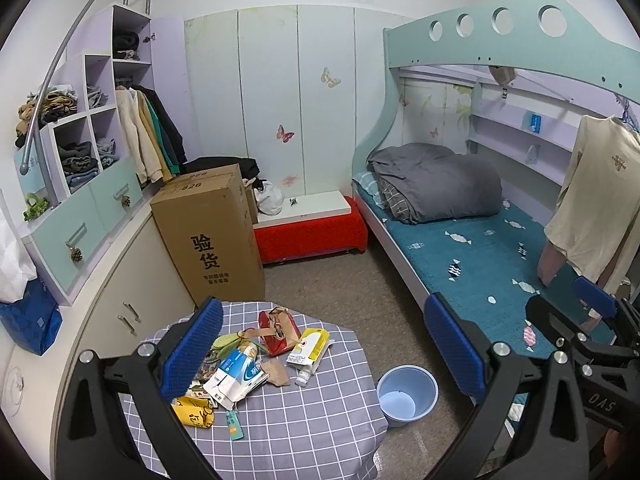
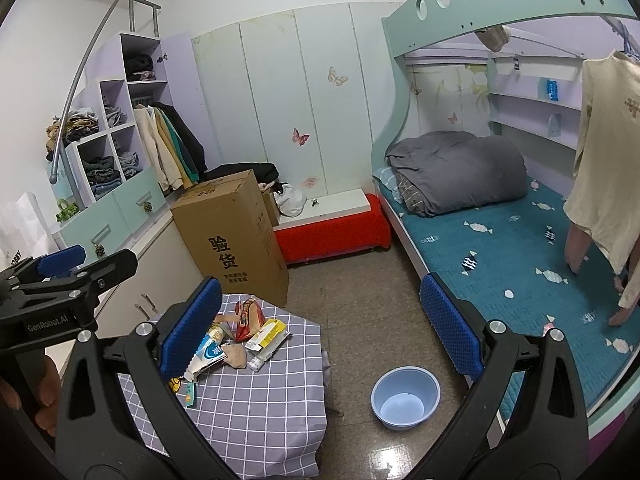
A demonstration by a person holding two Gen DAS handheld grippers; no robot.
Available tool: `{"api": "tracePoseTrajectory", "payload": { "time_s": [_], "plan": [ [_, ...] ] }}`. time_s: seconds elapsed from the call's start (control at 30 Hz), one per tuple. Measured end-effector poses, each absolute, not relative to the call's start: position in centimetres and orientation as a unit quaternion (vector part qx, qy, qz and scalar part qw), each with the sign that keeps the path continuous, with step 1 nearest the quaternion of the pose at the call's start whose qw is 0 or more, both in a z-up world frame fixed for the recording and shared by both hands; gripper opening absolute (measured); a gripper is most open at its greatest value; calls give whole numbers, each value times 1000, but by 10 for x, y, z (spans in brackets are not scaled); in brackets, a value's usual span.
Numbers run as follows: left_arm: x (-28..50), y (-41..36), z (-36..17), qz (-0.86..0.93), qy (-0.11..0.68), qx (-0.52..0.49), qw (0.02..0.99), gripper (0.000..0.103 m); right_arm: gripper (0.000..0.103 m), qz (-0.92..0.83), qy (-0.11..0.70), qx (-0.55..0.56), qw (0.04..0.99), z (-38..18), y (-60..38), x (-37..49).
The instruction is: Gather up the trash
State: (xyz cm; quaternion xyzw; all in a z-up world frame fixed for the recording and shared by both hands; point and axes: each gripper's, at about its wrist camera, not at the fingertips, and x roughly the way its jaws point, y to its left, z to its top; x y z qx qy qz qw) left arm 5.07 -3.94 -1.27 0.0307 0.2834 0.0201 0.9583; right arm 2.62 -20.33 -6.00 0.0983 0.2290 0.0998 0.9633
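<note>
left hand-held gripper (image 1: 324, 356) — jaws wide, empty | right hand-held gripper (image 2: 320, 328) — jaws wide, empty

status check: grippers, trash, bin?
Left gripper and right gripper open, empty. Trash pile untouched on checked table. Blue bin on floor beside it, empty. Nothing in the way.

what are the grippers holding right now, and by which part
Nothing is held. The left gripper and right gripper both hang open above the table, with the trash pile lying loose on its cloth.
</note>
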Motion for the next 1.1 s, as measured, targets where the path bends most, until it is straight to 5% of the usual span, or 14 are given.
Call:
{"api": "tracePoseTrajectory", "payload": {
  "time_s": [1.1],
  "plan": [
    [67, -81, -36, 88, 325, 2, 942, 99, 97, 173, 265, 92, 944, -88, -247, 71]
  ]
}}
